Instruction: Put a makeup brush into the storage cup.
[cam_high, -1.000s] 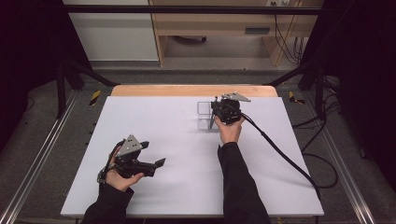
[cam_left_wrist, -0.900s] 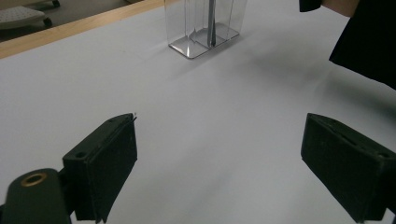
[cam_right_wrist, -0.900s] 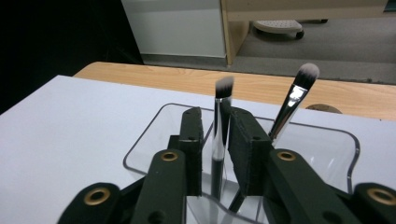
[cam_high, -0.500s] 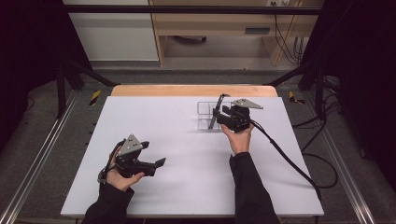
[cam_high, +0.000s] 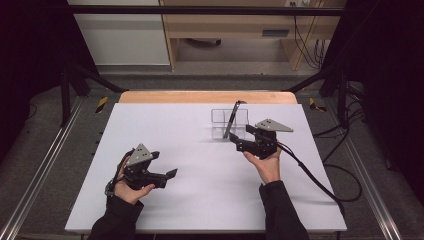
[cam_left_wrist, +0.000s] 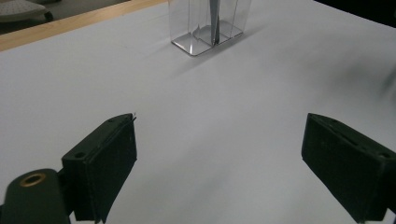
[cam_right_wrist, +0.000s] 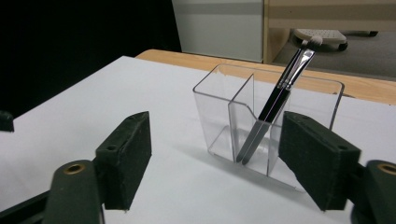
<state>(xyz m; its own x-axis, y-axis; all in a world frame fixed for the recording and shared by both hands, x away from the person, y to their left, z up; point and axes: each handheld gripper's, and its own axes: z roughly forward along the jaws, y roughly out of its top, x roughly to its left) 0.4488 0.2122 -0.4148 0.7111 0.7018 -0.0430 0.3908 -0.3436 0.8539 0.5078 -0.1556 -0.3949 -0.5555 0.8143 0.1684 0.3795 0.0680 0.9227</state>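
1. Holder (cam_right_wrist: 243, 121): a clear plastic box with two slots, just in front of the right gripper (cam_right_wrist: 215, 154). It looks light, hard and slippery. It may tip, so hold it by its side walls.
2. Brush (cam_right_wrist: 273, 105): thin, stiff and light. It stands in the holder, leaning, bristles up. Pinch the middle of its handle.
3. Right jaws are apart, holding nothing.
4. Left gripper (cam_high: 167, 175) is far from the holder, jaws apart.

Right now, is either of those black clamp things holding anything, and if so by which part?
Nothing is held. Both the left tool and the right tool are open with nothing between them; the brush leans in the clear holder.
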